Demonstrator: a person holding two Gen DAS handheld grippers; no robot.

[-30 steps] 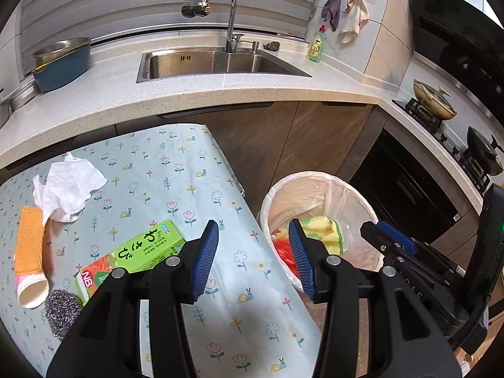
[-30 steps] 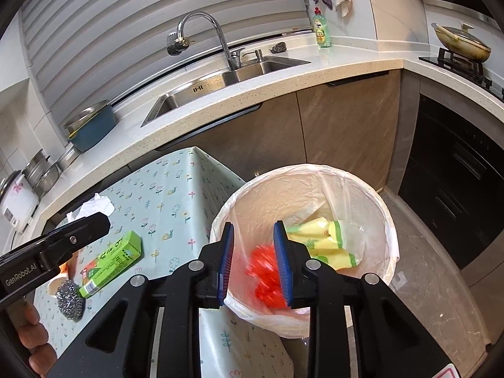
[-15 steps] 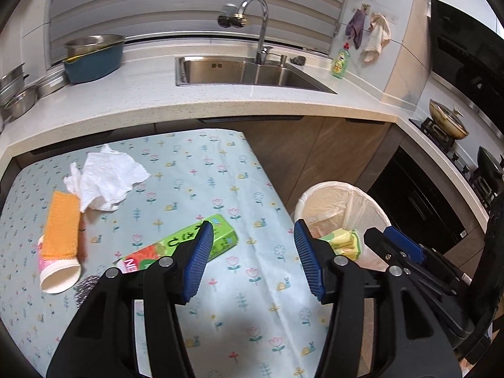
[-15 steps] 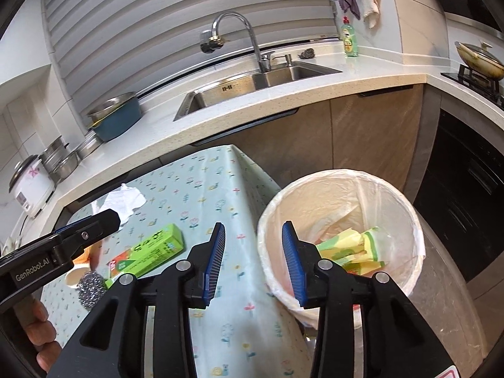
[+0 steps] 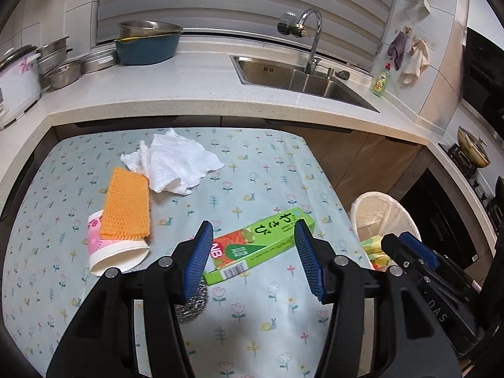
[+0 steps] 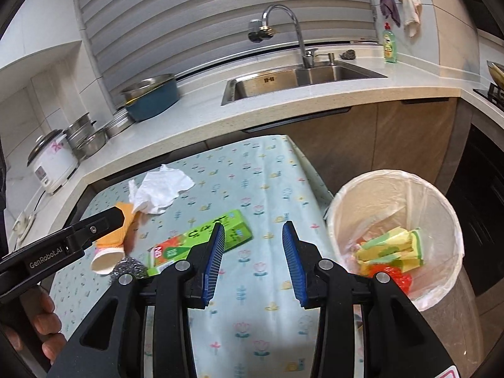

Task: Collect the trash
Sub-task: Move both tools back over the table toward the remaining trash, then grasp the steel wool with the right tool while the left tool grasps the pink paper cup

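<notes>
Table (image 5: 277,330), covered in a floral cloth, stood in front of the counter. Lined trash bin (image 6: 447,208) sat off the table's right edge and held yellow-green packets (image 6: 393,249) and a red item (image 6: 393,275).

Green box (image 5: 261,245) lay flat on the cloth, long axis running from near-left to far-right, barcode end toward the camera, far end pointing toward the bin. In the left wrist view it lay just beyond and between the fingertips of the left gripper (image 5: 252,252), which was spread wide and held nothing. Right gripper (image 6: 252,256) was likewise wide and empty above the cloth; the box lay to its left, partly behind the left finger.

Crumpled tissue (image 5: 176,167), orange sponge (image 5: 126,203) resting on a tipped paper cup (image 5: 110,252), and steel scourer (image 5: 192,305) lay left of the box.
</notes>
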